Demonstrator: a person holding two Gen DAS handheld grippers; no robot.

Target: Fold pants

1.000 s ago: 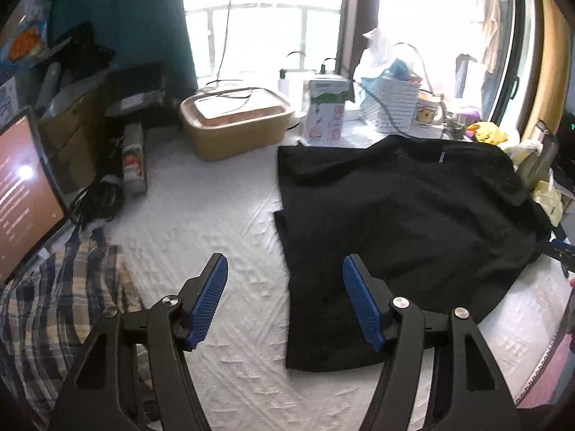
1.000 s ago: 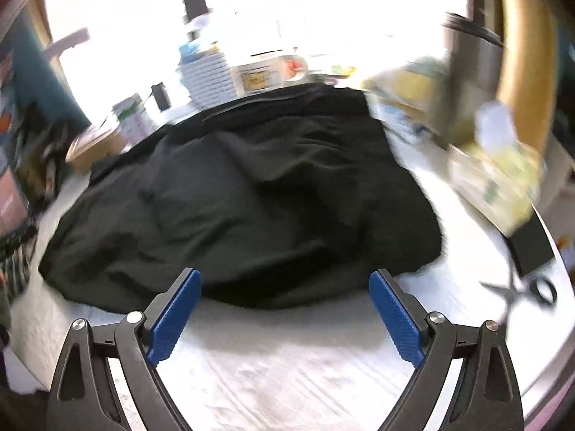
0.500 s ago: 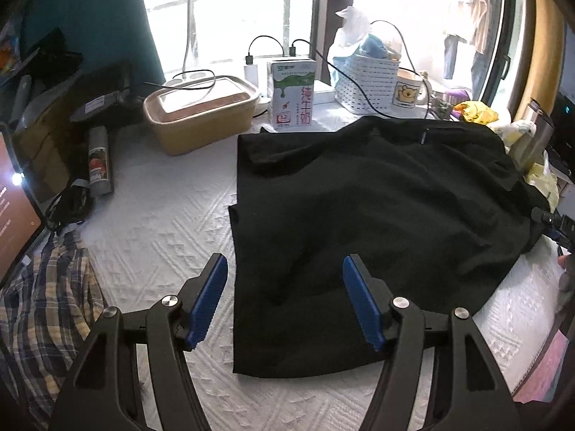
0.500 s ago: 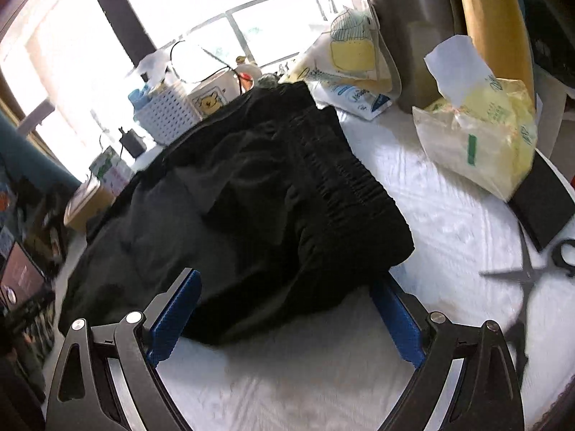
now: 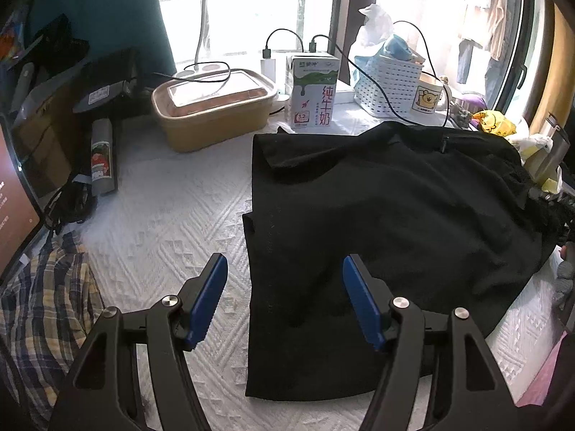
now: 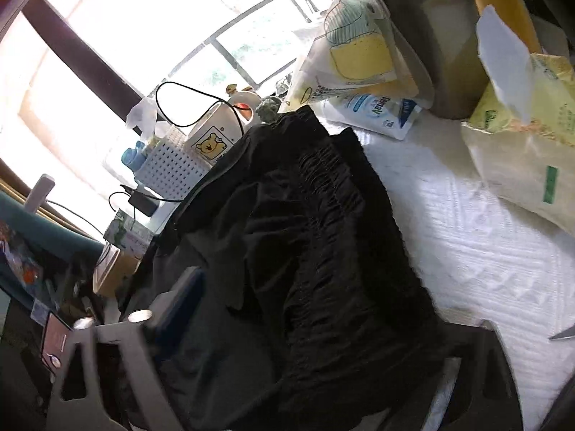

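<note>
The black pants [image 5: 388, 222] lie spread on the white textured cloth [image 5: 172, 222], leg hems toward the left. My left gripper [image 5: 284, 287] is open and empty, hovering just above the near hem edge. In the right wrist view the gathered waistband [image 6: 323, 237] fills the space between the jaws of my right gripper [image 6: 305, 323]. The jaws stand wide apart around the waistband end. The left finger [image 6: 179, 298] is blurred and the right one is hidden by cloth and shadow.
A tan lidded box [image 5: 212, 107], a milk carton [image 5: 312, 93], a white basket [image 5: 388, 82] and a bear mug [image 5: 427, 97] line the window side. A plaid garment [image 5: 43, 316] and a screen [image 5: 14, 208] sit left. Yellow bags [image 6: 521, 136] and scissors [image 6: 564, 334] lie right.
My left gripper has shifted right and forward over the hem. My right gripper has pushed forward and tilted, so the waistband now lies between its jaws.
</note>
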